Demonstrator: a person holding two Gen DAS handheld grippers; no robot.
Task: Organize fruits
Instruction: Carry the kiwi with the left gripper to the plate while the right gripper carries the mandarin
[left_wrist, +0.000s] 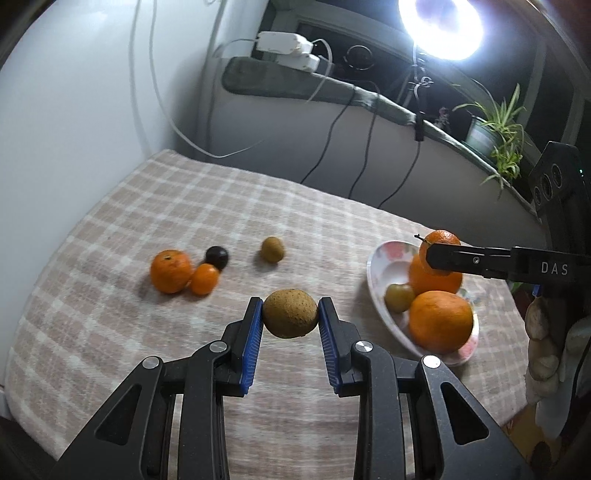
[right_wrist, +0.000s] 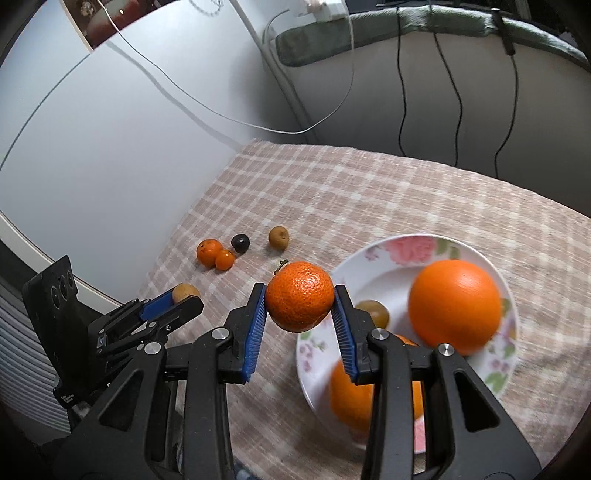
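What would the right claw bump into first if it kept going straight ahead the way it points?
Probably the checkered cloth just left of the plate. The right claw holds a tangerine and tilts downward; depth is unclear, so it might clip the plate's rim instead.

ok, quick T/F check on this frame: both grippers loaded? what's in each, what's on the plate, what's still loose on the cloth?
1. The left gripper is shut on a brown fruit. True.
2. The right gripper is open. False: it is shut on a mandarin.
3. The flowered plate holds two large oranges and a small greenish-brown fruit. True.
4. No fruit is left on the checked cloth. False: four pieces remain, among them a dark fruit.
5. The mandarin rests on the plate. False: it is held up.
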